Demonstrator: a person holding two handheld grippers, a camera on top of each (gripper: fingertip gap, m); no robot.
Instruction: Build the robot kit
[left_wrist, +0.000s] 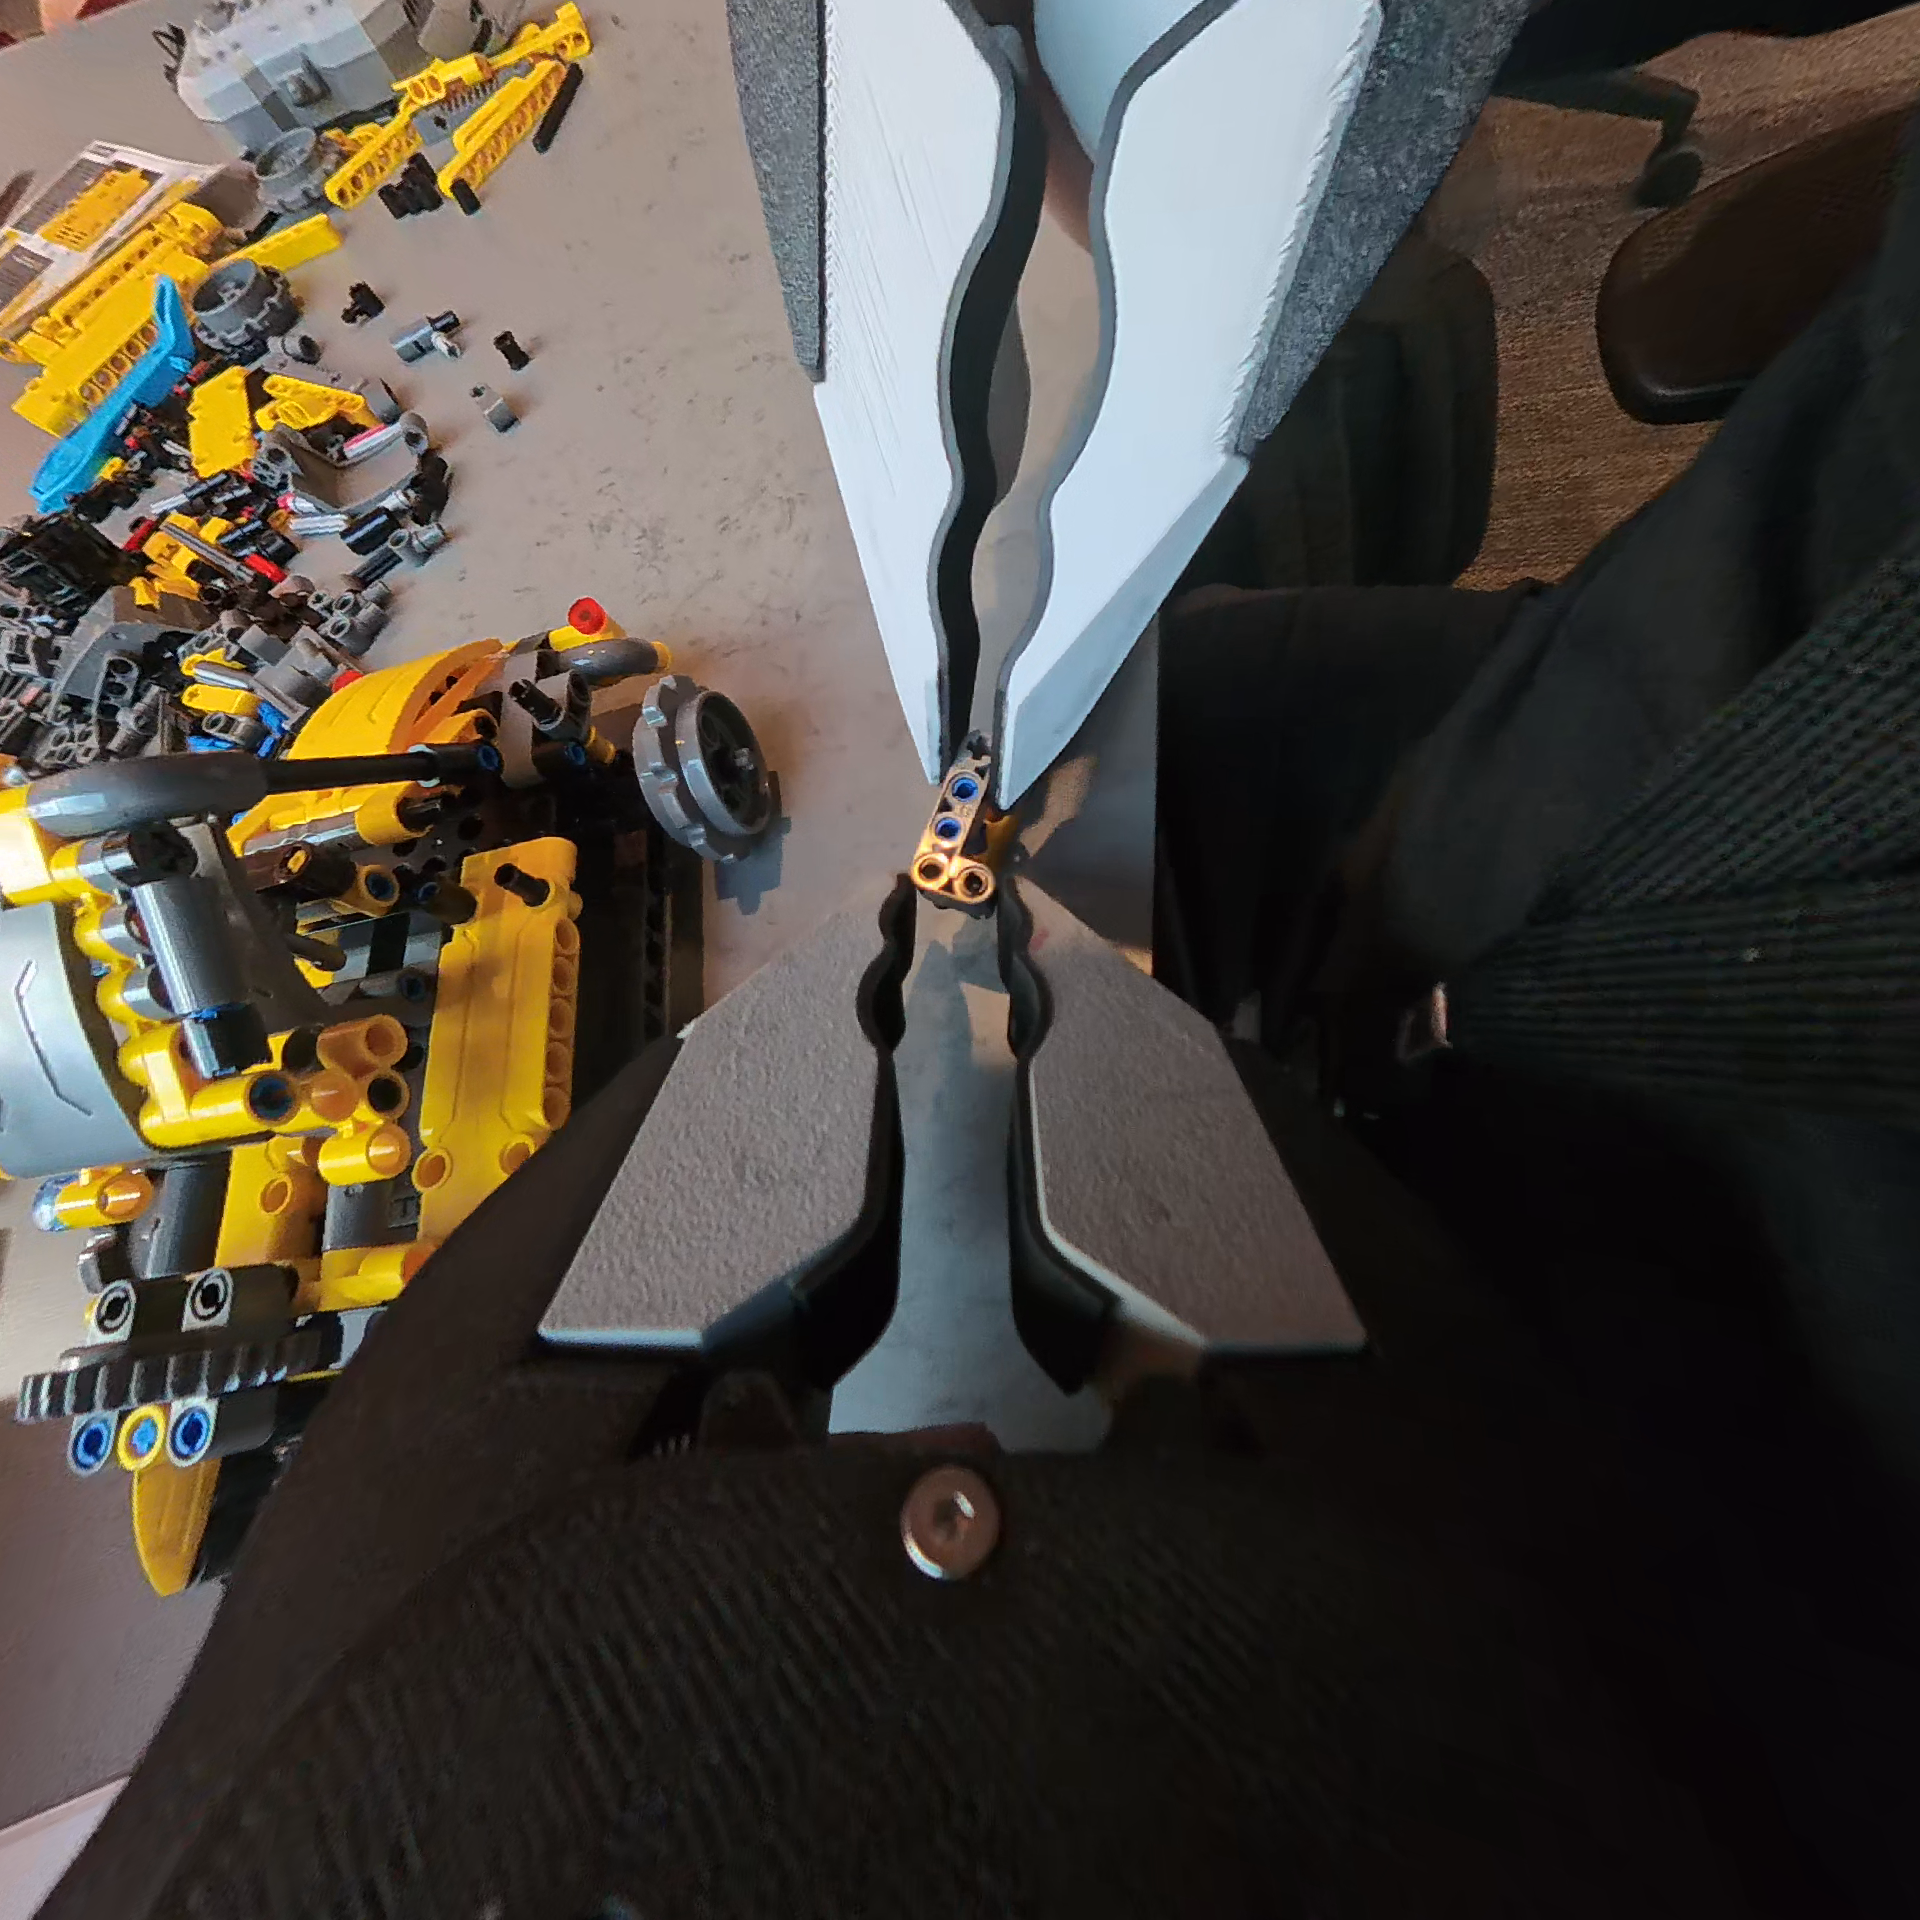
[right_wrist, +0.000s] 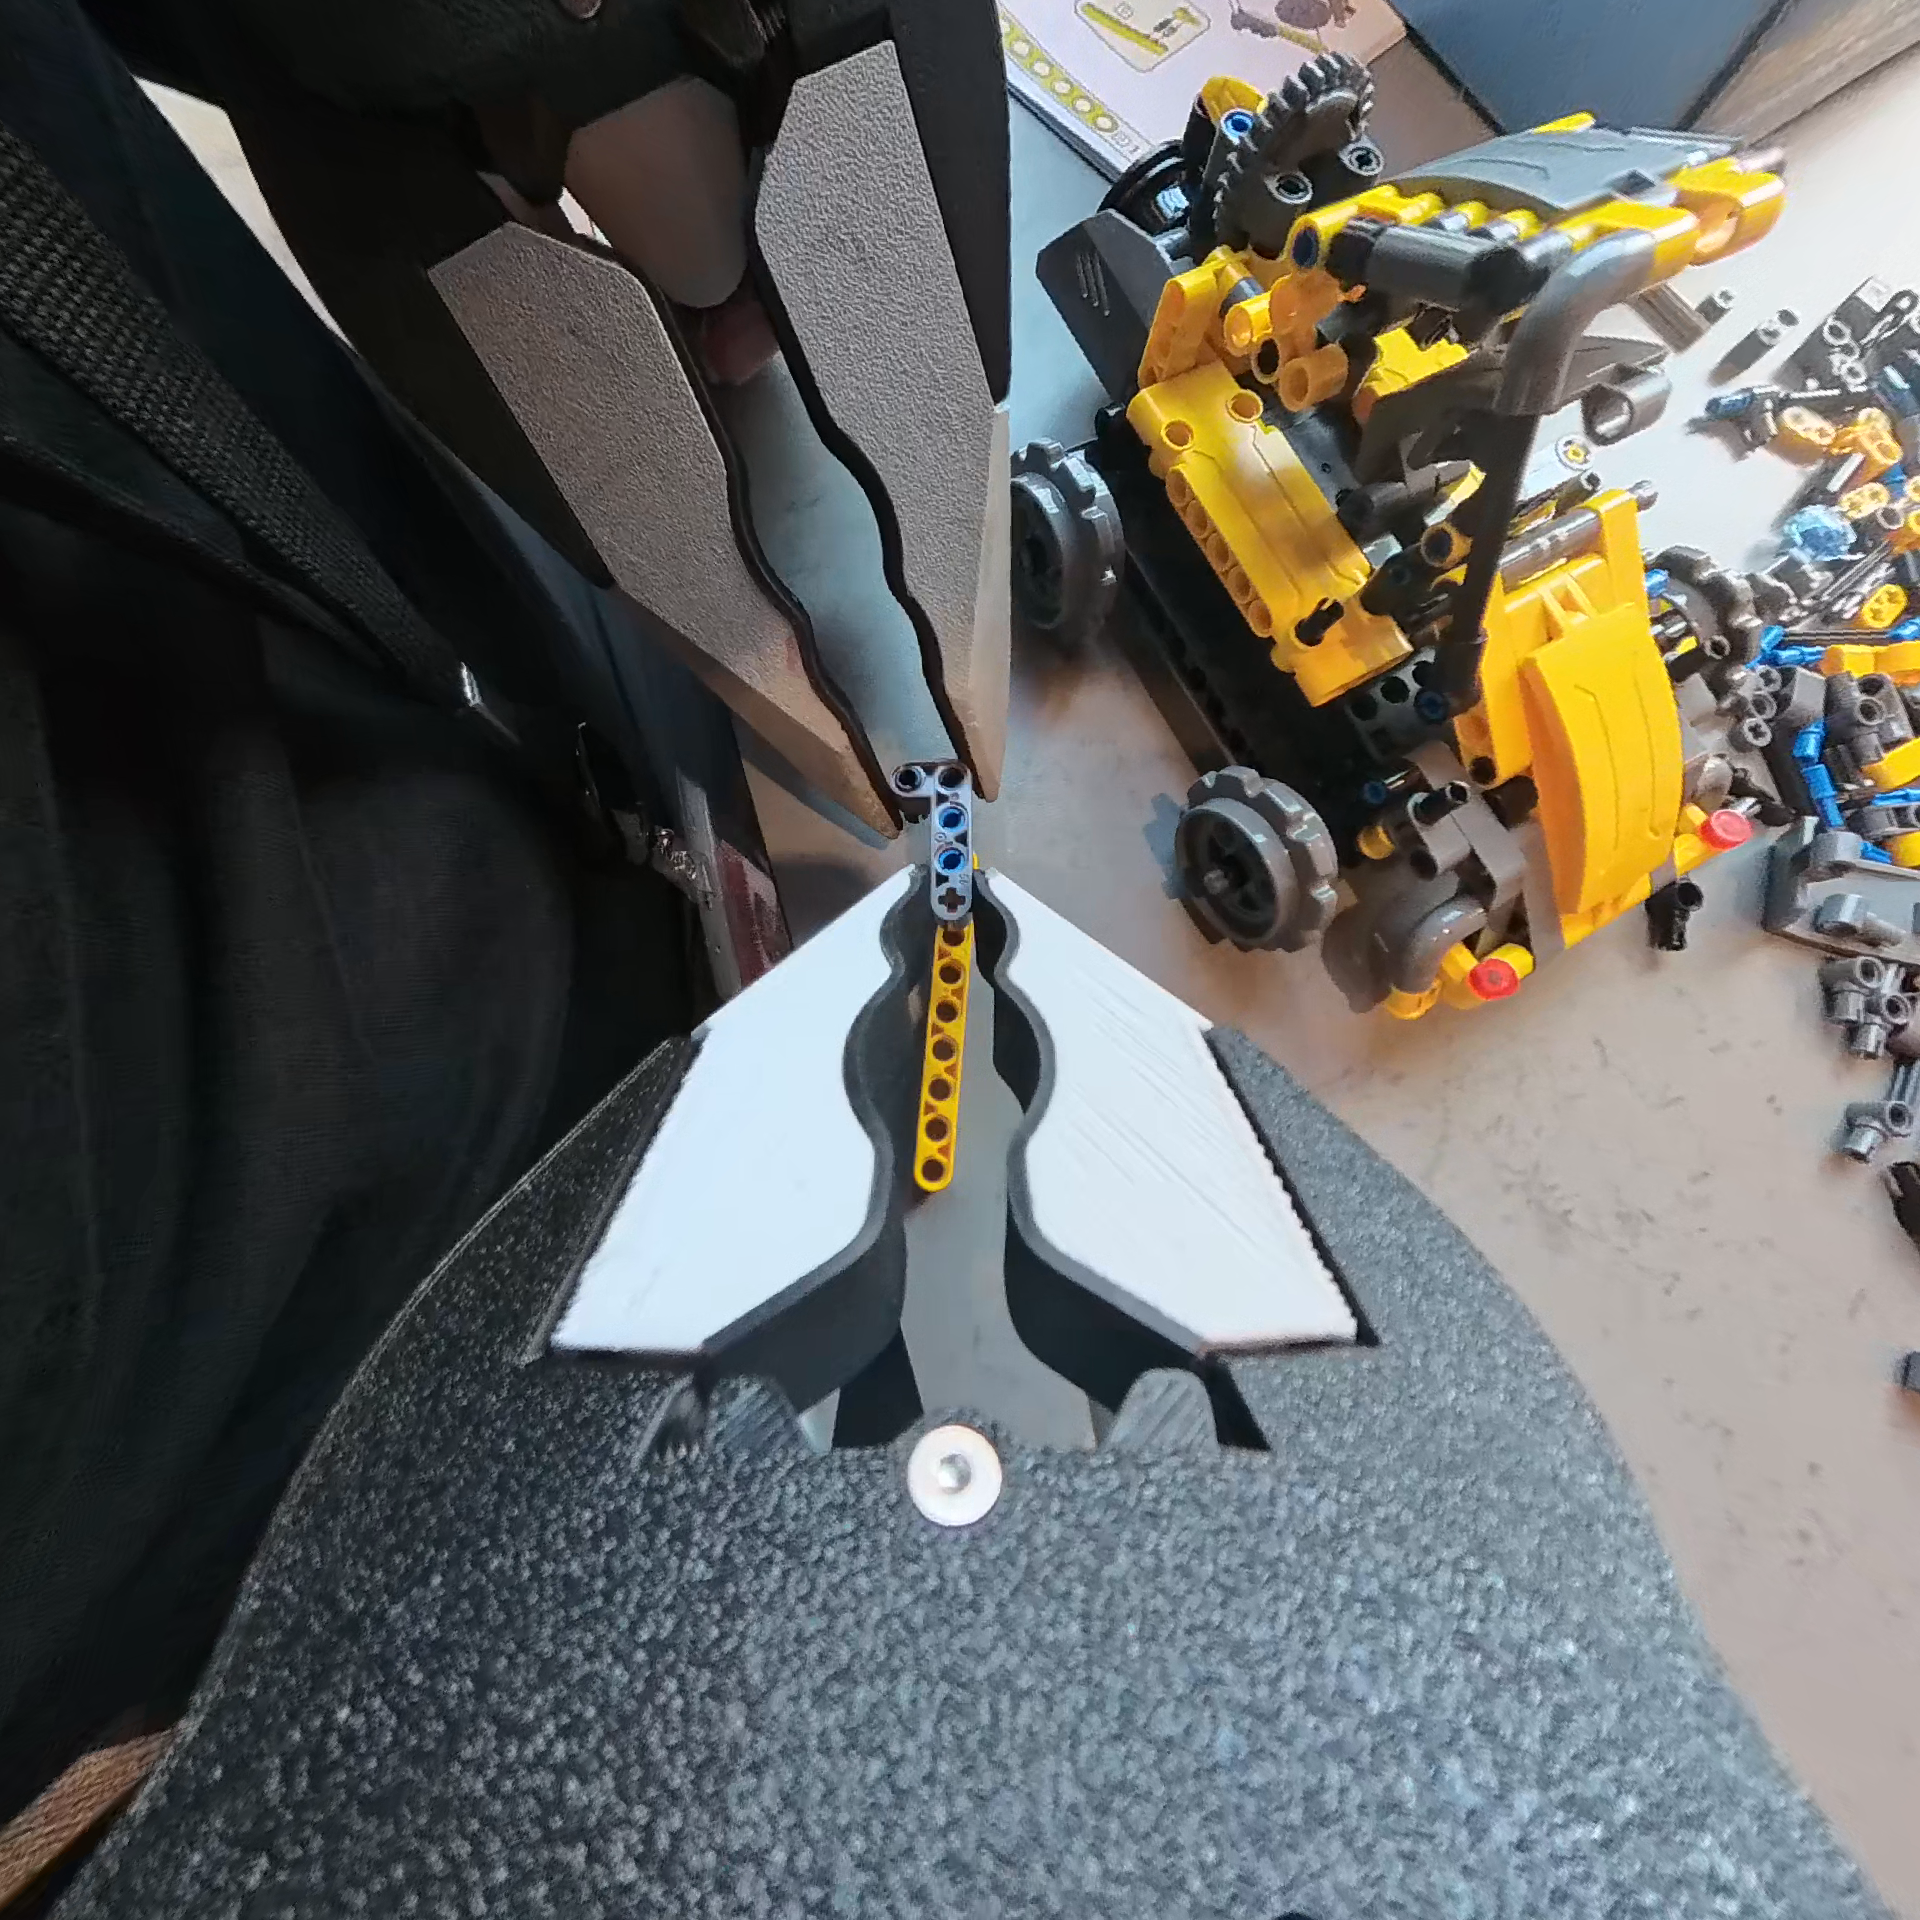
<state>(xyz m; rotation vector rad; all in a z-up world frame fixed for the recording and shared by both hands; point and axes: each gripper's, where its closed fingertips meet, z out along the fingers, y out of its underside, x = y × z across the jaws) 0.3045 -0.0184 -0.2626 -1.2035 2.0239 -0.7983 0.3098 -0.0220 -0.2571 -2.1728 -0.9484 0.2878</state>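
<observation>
Both grippers meet tip to tip just past the bench edge (right_wrist: 1455, 1195), above a person's dark clothing (left_wrist: 1558, 935).

Right gripper (right_wrist: 951, 899), white fingers: clenched on a thin yellow beam (right_wrist: 940, 1049), which runs back between its fingers. A small grey L-shaped beam (right_wrist: 943, 836) with blue pins is joined to the yellow beam's front end.

Left gripper (left_wrist: 951, 904), grey fingers: closed on the two-hole foot of that grey beam.

On the bench stand a partly built yellow vehicle model (right_wrist: 1403, 520) beside the grippers and, beyond it, loose bricks (left_wrist: 208, 468) and an instruction booklet (right_wrist: 1122, 52).
</observation>
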